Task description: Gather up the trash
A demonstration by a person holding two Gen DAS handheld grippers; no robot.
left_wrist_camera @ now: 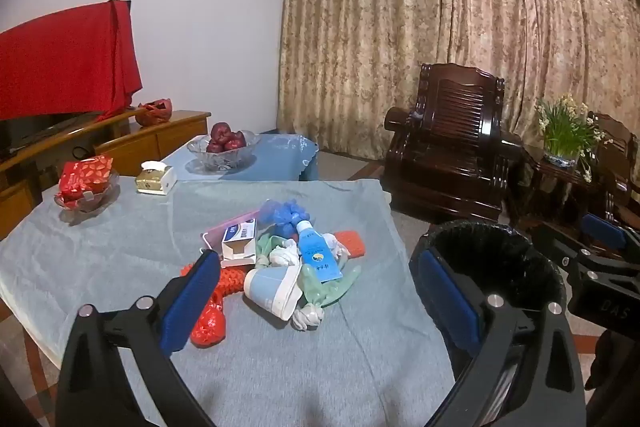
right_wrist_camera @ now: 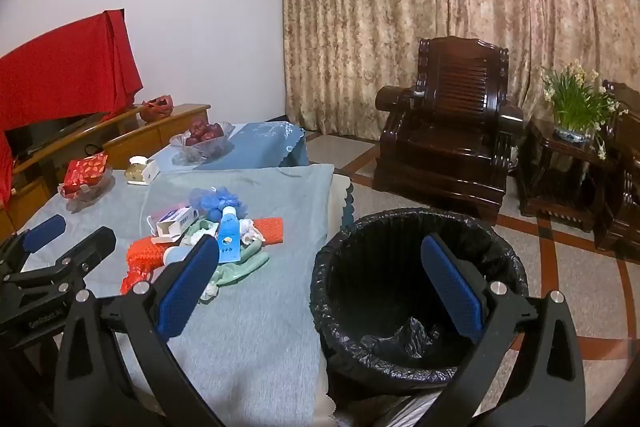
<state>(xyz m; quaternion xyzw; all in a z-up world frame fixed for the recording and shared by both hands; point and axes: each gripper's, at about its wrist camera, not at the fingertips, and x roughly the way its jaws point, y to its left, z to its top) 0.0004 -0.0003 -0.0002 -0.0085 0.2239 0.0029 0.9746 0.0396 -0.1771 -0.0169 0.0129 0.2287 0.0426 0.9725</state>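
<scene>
A heap of trash lies mid-table on the grey cloth: a paper cup on its side, a blue-and-white tube, a small white box, a blue mesh puff, orange netting and crumpled tissues. The same tube and box show in the right wrist view. A bin lined with a black bag stands on the floor to the right of the table. My left gripper hovers open just before the heap, holding nothing. My right gripper stands open over the table edge and the bin.
A glass bowl of red apples, a tissue box and a dish with a red packet sit at the back of the table. A dark wooden armchair and a side table with a flowering plant stand by the curtain.
</scene>
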